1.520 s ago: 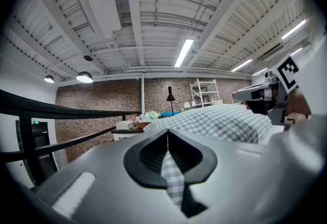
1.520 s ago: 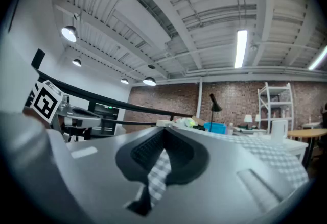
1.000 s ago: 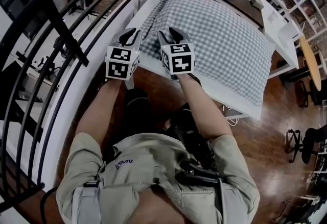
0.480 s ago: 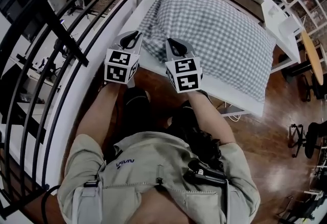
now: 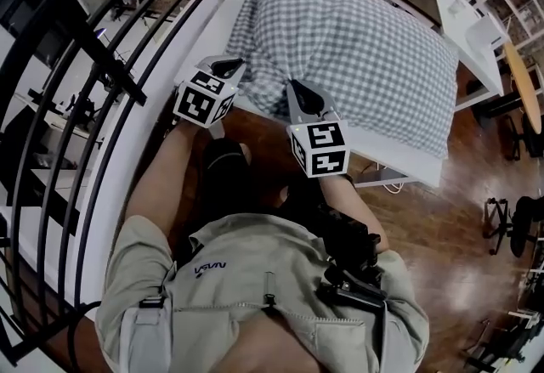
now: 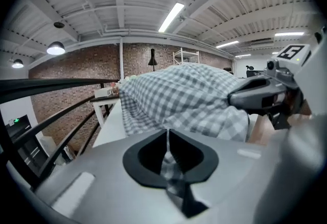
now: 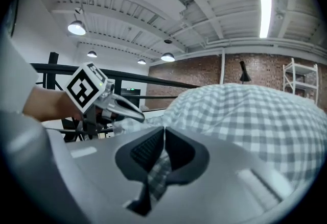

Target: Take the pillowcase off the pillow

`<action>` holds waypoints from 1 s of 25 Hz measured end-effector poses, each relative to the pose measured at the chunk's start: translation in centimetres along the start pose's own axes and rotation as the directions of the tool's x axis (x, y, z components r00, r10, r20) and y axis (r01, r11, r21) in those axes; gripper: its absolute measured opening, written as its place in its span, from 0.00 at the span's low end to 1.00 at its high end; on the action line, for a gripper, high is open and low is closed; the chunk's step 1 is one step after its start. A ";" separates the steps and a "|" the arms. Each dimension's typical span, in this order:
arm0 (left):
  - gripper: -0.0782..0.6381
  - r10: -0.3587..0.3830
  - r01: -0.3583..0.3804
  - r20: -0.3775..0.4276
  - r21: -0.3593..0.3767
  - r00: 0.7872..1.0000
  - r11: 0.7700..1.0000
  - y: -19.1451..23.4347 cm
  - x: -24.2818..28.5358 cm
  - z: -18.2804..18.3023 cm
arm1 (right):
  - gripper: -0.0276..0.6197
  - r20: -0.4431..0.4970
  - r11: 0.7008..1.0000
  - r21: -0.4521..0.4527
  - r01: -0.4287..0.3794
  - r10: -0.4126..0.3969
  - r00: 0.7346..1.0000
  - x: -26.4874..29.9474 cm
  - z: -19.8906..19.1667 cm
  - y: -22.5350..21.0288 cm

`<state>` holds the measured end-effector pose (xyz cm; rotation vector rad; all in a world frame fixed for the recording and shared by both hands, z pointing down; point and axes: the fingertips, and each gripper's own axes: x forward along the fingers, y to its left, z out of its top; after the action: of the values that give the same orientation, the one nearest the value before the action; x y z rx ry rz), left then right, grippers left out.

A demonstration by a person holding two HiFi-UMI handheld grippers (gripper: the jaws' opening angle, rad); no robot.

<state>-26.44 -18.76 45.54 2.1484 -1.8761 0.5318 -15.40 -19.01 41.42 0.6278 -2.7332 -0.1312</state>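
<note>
Head view: a white rectangular table (image 5: pixel 219 23) stands on a brown wooden floor (image 5: pixel 442 227) beside a black metal railing (image 5: pixel 102 65). The plump pillow in its grey-and-white checked cloth pillowcase (image 5: pixel 357 48) lies on the table, its near edge at my left gripper (image 5: pixel 229 67) and right gripper (image 5: pixel 297 91).

Left gripper view: my jaws, just closing tighter, pinch a soft checked fold. A red brick wall (image 6: pixel 76 70) stands behind.

Right gripper view: my jaws are clenched on another fold.

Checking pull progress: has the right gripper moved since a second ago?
Yes. The right gripper, shut on the pillowcase, has come back past the near table edge toward the person.
</note>
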 end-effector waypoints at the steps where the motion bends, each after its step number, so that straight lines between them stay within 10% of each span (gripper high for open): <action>1: 0.14 -0.016 0.016 -0.011 -0.002 1.000 1.000 -0.6 0.1 -0.6 | 0.06 0.002 1.000 0.008 0.001 -0.001 1.000 0.0 0.1 0.0; 10: 0.12 -0.102 0.105 0.072 -0.034 0.992 0.994 -4.3 -2.2 -0.4 | 0.31 -0.078 0.986 -0.014 -0.163 0.162 0.984 1.8 0.3 5.4; 14: 0.12 -0.141 0.141 0.116 0.005 0.983 0.990 -6.1 -2.9 0.5 | 0.07 -0.077 0.994 -0.065 -0.089 0.084 0.993 1.7 0.5 5.1; 21: 0.12 -0.107 0.108 0.095 -0.005 0.990 0.994 -5.5 -2.3 0.4 | 0.06 0.108 0.995 -0.040 0.093 -0.088 0.990 -3.1 3.3 0.7; 25: 0.12 -0.098 0.098 0.103 0.005 0.990 0.995 -5.8 -2.2 1.0 | 0.06 0.061 0.988 0.012 0.151 -0.152 0.987 -4.6 -0.4 -1.4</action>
<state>-20.82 -16.29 44.06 2.2943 -1.8097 0.4082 -10.81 -18.25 40.22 0.8470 -2.7435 -0.1798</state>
